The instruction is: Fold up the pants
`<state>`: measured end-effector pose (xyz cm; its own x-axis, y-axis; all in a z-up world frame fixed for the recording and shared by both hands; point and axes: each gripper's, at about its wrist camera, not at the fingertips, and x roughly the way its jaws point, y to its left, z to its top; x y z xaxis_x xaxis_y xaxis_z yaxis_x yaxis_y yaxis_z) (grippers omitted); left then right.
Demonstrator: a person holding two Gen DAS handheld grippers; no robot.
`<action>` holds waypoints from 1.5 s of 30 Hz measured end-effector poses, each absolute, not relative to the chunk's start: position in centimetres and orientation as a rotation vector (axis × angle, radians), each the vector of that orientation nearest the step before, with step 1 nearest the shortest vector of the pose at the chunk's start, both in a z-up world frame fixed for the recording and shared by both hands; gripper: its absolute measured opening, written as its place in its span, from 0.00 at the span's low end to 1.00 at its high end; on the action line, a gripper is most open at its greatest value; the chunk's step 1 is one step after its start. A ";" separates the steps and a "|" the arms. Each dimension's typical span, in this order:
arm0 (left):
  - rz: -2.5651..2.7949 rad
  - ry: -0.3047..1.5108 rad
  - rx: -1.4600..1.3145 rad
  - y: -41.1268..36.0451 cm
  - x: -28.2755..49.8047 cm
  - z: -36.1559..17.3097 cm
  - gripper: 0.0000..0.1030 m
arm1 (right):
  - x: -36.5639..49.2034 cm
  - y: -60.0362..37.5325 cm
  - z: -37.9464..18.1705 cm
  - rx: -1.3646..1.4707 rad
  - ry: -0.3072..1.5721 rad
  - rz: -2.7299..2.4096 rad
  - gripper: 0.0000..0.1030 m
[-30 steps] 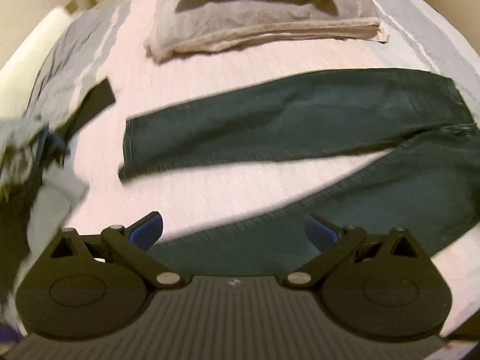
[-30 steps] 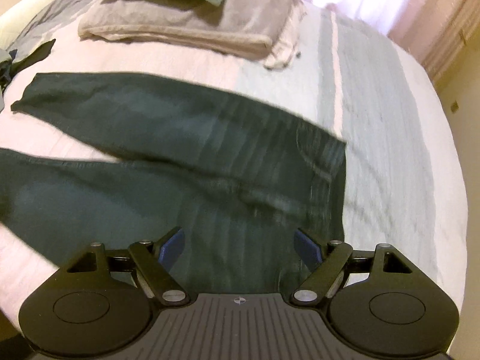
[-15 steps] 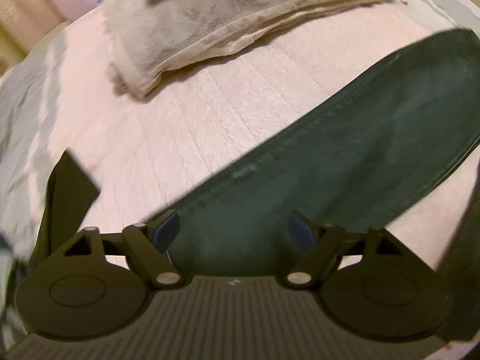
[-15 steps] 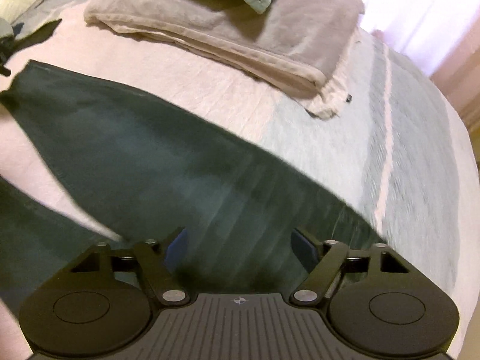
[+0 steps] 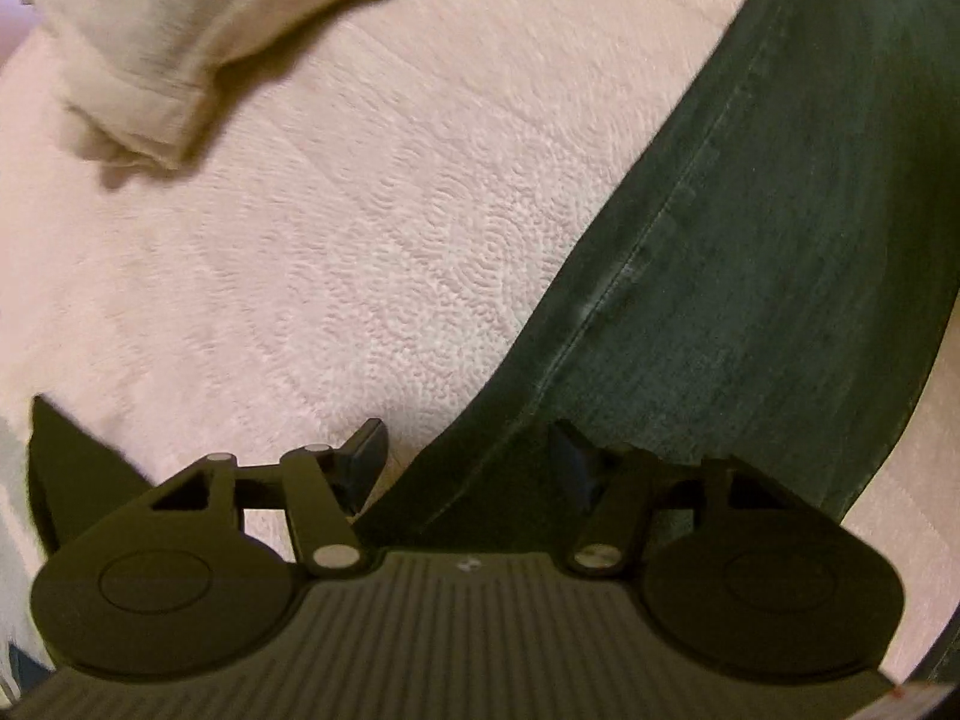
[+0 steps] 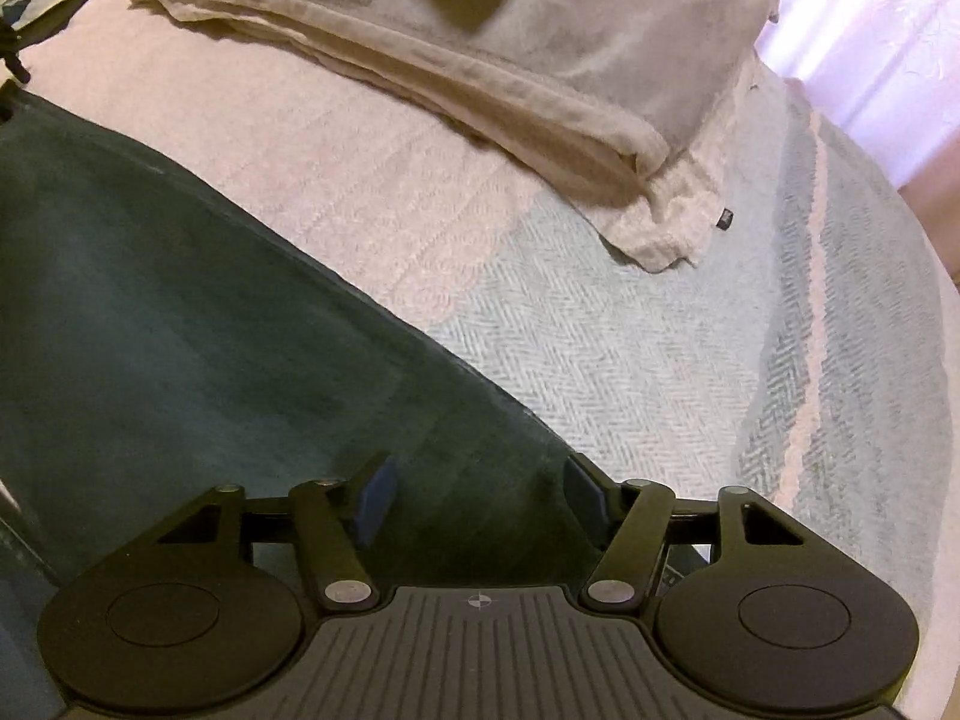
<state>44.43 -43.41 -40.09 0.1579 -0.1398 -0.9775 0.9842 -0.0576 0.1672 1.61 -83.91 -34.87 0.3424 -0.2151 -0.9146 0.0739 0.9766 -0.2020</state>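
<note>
Over the last second both grippers have been dropping from a high view of the whole bed to a position just above the far trouser leg, so this looks like the approach for the first fold: taking hold of that leg's outer edge to lay it over the other leg.

On the left, the left gripper (image 5: 465, 459) is hanging low over the hem end of the pants (image 5: 750, 276), its jaws spread wide and holding nothing. The stitched side seam is running up between the fingers, with the left finger over the pink bedspread (image 5: 336, 228) and the right finger over dark cloth. A corner of a folded blanket (image 5: 138, 42) is lying beyond, well apart from the pants. A dark piece of other clothing is peeking out at the gripper's left; what it is, I cannot tell.

On the right, the right gripper (image 6: 477, 495) is hovering over the waist end of the pants (image 6: 180, 324), jaws likewise wide apart and empty, the right finger sitting at the cloth's edge where it meets the pale green stripe of the bedspread (image 6: 630, 360). The folded blanket (image 6: 456, 54) is stacked near the head of the bed.

There are no containers in view; the pants are lying flat on the bed, not yet folded.
</note>
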 end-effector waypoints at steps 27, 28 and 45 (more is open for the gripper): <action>-0.946 0.682 1.402 -43.1 38.5 -33.0 0.03 | -1.7 -96.1 -38.9 -0.268 1.371 -0.074 0.58; -0.939 0.684 1.420 -43.2 38.2 -33.2 0.03 | -1.5 -96.4 -39.4 -0.264 1.382 -0.049 0.58; -0.831 0.513 1.330 -40.4 31.9 -21.3 0.02 | -9.3 -92.2 -26.4 -0.322 1.106 -0.190 0.02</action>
<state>31.88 -40.39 -21.26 0.6222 -0.2312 -0.7480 0.7723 0.0249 0.6347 -9.32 -92.23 -26.44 0.4386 -0.3085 -0.8440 -0.0087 0.9377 -0.3473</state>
